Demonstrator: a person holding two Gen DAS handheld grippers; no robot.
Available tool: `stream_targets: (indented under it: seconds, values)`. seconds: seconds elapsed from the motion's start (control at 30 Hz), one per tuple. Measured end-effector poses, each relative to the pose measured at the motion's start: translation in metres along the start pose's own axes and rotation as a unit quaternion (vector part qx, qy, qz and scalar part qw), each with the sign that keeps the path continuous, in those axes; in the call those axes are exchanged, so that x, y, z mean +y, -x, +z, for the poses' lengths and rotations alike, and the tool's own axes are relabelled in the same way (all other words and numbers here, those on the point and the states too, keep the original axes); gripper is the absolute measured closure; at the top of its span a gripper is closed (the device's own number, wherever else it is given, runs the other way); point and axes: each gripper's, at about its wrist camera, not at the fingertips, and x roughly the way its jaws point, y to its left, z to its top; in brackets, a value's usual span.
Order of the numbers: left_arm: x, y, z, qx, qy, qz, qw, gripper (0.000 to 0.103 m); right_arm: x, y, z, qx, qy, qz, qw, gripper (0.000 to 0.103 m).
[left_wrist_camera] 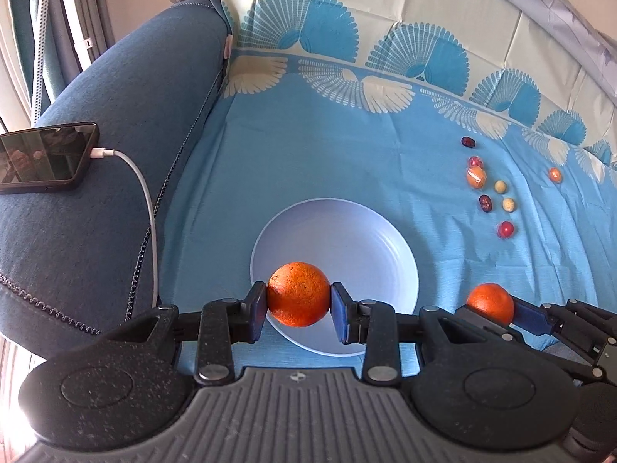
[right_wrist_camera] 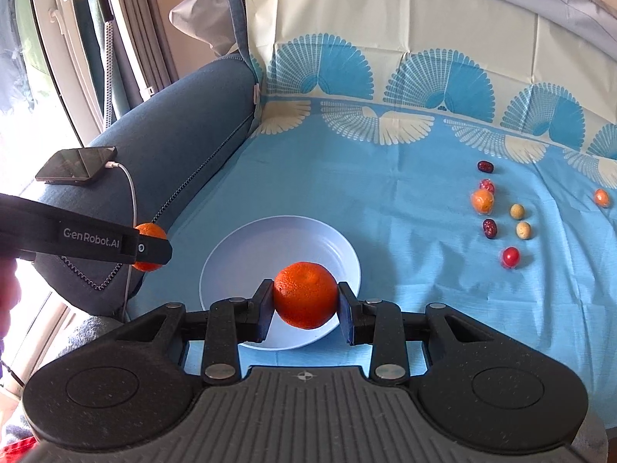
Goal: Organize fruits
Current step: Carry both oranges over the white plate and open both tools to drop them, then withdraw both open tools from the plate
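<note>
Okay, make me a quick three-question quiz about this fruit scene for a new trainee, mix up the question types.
1. True or false: each gripper holds an orange.
2. Multiple choice: the plate holds A) two oranges B) nothing C) cherry tomatoes.
3. What is plugged into the phone?

Key:
1. True: the left gripper clamps one orange, the right gripper clamps another orange.
2. B.
3. A white charging cable.
</note>
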Motion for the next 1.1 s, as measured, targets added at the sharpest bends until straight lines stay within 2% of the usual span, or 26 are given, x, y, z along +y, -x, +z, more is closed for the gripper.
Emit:
stream_targets:
  seconds: [0.33,0.6,0.67,0.7,0.73,0.77,0.83,0.97,1.1]
  values:
    - [0.001,-0.085,0.009,0.059,-0.014,0.016,0.9980,0.064,-0.002,-0.085,-0.009,0.054,0.052,-0.009,0.997,0.067]
    - [0.011,-0.124,0.009,0.083,-0.021,0.029,0.9959,0.063,-0.002,-0.122,-0.015,0.086,0.072,-0.008,0.994,0.067]
    - [0.013,-0.123,0.012,0.073,-0.019,0.025,0.9968,0.043,-0.002,-0.127,-0.013,0.090,0.077,-0.006,0.993,0.066]
    - [0.014,-0.119,0.014,0.061,-0.018,0.024,0.9977,0.017,-0.001,-0.128,-0.012,0.092,0.080,-0.004,0.993,0.066]
    - [0.014,-0.113,0.016,0.043,-0.016,0.027,0.9986,0.000,-0.001,-0.128,-0.010,0.092,0.081,-0.004,0.992,0.062]
    - [0.014,-0.106,0.017,0.021,-0.015,0.030,0.9992,0.001,0.000,-0.125,-0.007,0.088,0.082,-0.006,0.993,0.045]
    - [0.012,-0.093,0.019,0.003,-0.023,0.025,0.9994,0.000,-0.001,-0.114,0.000,0.073,0.082,-0.004,0.994,0.021]
    - [0.014,-0.066,0.015,0.018,-0.022,0.029,0.9992,0.000,-0.003,-0.080,0.005,0.065,0.080,-0.006,0.995,0.010]
    - [0.015,-0.033,-0.007,0.030,-0.008,0.032,0.9990,0.000,-0.004,-0.037,-0.002,0.071,0.054,0.003,0.996,0.004]
